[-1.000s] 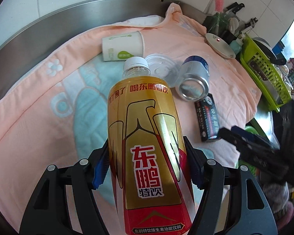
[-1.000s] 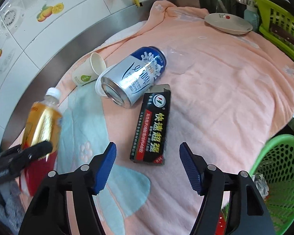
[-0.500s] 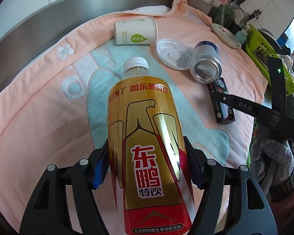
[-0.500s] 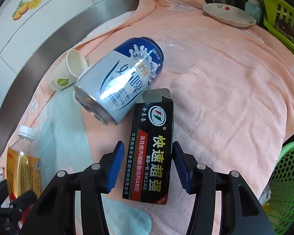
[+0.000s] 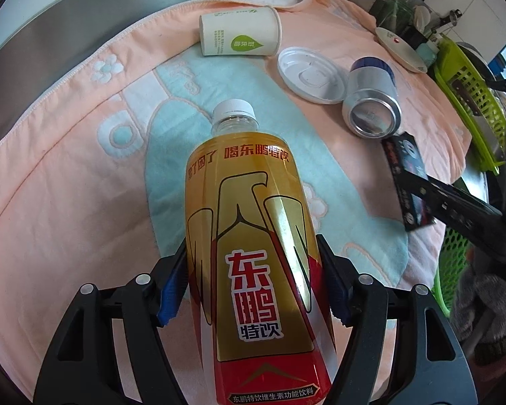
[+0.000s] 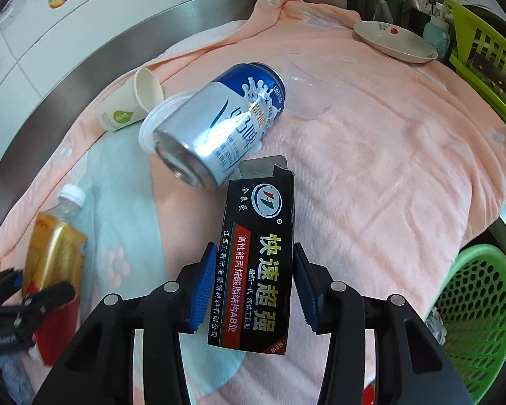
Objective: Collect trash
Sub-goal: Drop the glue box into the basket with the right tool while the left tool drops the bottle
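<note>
My left gripper is shut on a gold and red drink bottle with a white cap, held above the pink towel. My right gripper is shut on a black glue box, its far end lifted off the towel; the box also shows in the left wrist view. A blue and silver can lies on its side just beyond the box. A white paper cup lies on its side farther back, with a white plastic lid beside it.
A green mesh basket sits below the counter edge at the right. A plate, a green dish rack and utensils stand at the back right. A clear plastic cup lies behind the can. A steel rim borders the towel.
My right gripper has moved forward around the black box, closed on it and tilted it up. My left gripper still holds the bottle and has drawn back slightly.
</note>
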Motion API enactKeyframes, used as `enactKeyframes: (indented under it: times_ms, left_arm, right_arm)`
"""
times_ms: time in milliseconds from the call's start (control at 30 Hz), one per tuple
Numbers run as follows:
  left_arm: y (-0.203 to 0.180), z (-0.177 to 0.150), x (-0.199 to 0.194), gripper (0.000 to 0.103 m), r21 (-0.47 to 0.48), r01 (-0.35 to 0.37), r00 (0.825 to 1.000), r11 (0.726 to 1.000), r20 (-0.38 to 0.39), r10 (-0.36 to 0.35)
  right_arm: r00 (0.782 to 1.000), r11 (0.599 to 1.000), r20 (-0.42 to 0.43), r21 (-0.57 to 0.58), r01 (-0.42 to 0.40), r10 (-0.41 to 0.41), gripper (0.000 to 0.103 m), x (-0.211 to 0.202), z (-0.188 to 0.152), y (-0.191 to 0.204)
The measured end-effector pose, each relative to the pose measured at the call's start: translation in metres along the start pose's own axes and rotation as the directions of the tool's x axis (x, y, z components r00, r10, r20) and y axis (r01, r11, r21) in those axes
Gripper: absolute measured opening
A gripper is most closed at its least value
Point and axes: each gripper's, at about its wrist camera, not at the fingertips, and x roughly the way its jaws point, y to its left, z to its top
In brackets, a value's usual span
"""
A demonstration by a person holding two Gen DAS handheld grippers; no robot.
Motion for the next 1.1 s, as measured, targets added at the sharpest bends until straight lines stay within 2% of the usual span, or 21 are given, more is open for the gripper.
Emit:
enactKeyframes:
  times_ms: [133, 467, 567, 767, 1100]
  left_arm:
    - [0.000, 0.004, 0.002, 0.078, -0.005, 0.000, 1.000, 1.000, 0.000, 0.000]
    - [-0.008, 0.012, 0.009, 0.078, 0.003, -0.029, 0.999, 1.000, -0.013, 0.029]
    - [-0.011, 0.013, 0.012, 0.071, 0.011, -0.039, 0.999, 0.999, -0.013, 0.039]
    - [-0.015, 0.013, 0.007, 0.069, 0.011, -0.032, 0.999, 0.999, 0.010, 0.032]
    - [-0.063, 0.002, -0.037, 0.069, 0.107, 0.055, 0.994, 0.993, 0.087, -0.064]
  right_arm:
    - [1.000, 1.000, 0.014, -0.005, -0.017, 0.017, 0.043, -0.019, -0.017, -0.005]
    - [0.997, 0.998, 0.068, 0.054, -0.035, 0.032, 0.043, -0.072, -0.060, -0.035]
    - [0.997, 0.996, 0.078, 0.091, -0.004, -0.003, 0.043, -0.086, -0.075, -0.057]
    - [0.991, 0.976, 0.073, 0.194, 0.100, -0.116, 0.043, -0.109, -0.107, -0.121]
    - [0.960, 0.920, 0.017, 0.290, 0.264, -0.280, 0.044, -0.118, -0.134, -0.220]
